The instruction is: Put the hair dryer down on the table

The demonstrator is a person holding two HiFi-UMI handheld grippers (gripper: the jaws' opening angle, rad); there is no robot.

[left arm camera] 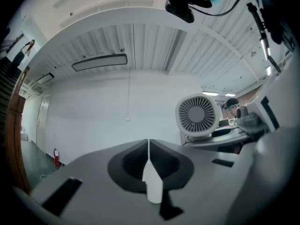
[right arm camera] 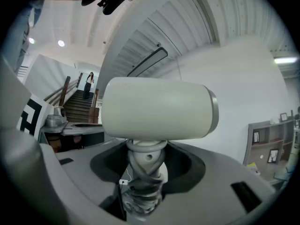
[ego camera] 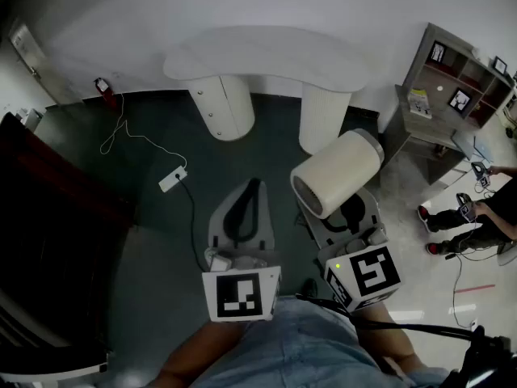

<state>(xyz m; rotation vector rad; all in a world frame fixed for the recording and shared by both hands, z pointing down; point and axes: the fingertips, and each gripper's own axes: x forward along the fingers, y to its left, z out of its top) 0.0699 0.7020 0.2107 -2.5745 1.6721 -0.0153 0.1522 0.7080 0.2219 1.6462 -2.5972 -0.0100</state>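
Head view, cream cyl. hair dryer point(ego camera: 339, 172)

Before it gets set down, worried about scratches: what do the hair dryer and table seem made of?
Hair dryer: probably matte cream plastic, soft sheen, silvery end ring. Table: smooth matte white top, no grain visible; painted wood or laminate, cannot tell.

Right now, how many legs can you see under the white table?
2. One leg stands under the table's left end in the head view, the other leg under its right end. More could hide behind the tabletop.
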